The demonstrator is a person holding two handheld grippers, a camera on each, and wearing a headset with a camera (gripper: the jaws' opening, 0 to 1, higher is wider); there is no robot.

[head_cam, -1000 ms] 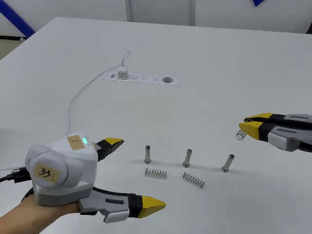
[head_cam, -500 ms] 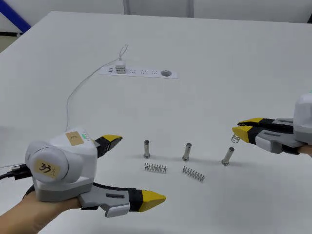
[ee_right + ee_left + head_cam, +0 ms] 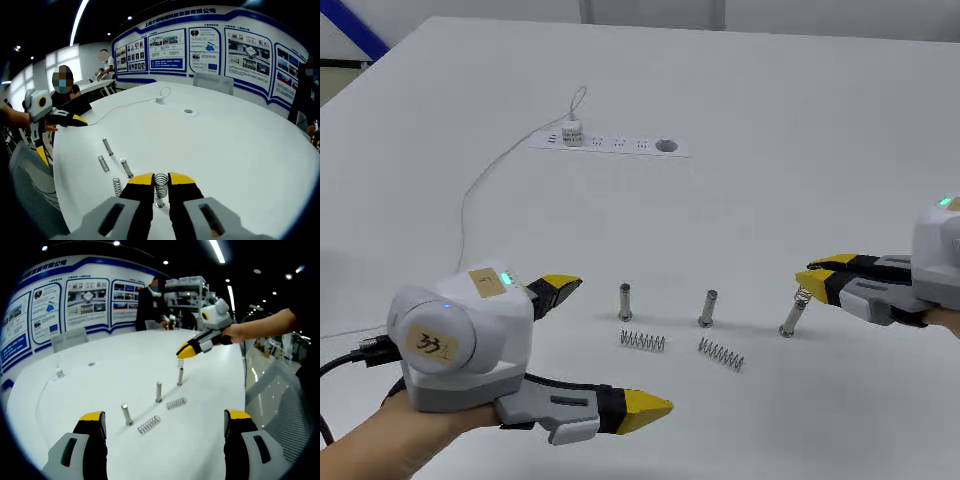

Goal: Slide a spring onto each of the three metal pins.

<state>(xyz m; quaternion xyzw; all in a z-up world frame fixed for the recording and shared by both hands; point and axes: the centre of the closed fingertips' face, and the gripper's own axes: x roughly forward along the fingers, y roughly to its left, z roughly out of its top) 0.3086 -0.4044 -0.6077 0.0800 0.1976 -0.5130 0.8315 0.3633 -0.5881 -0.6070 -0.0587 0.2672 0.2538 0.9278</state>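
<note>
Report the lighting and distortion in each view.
Head view: bright, even light, the white table undistorted, faint shadows beside the pins. Left gripper view: fisheye curves the table edge; ceiling lights glare against a dark ceiling. Right gripper view: same fisheye bend, wall posters bowed, the spring between the jaws sharp.

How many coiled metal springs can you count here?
3. One spring and another lie on the white table beside the metal pins; a third sits in the right gripper.

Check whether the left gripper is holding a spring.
No, the left gripper stands wide open with nothing between its jaws; the right gripper grips the spring.
</note>
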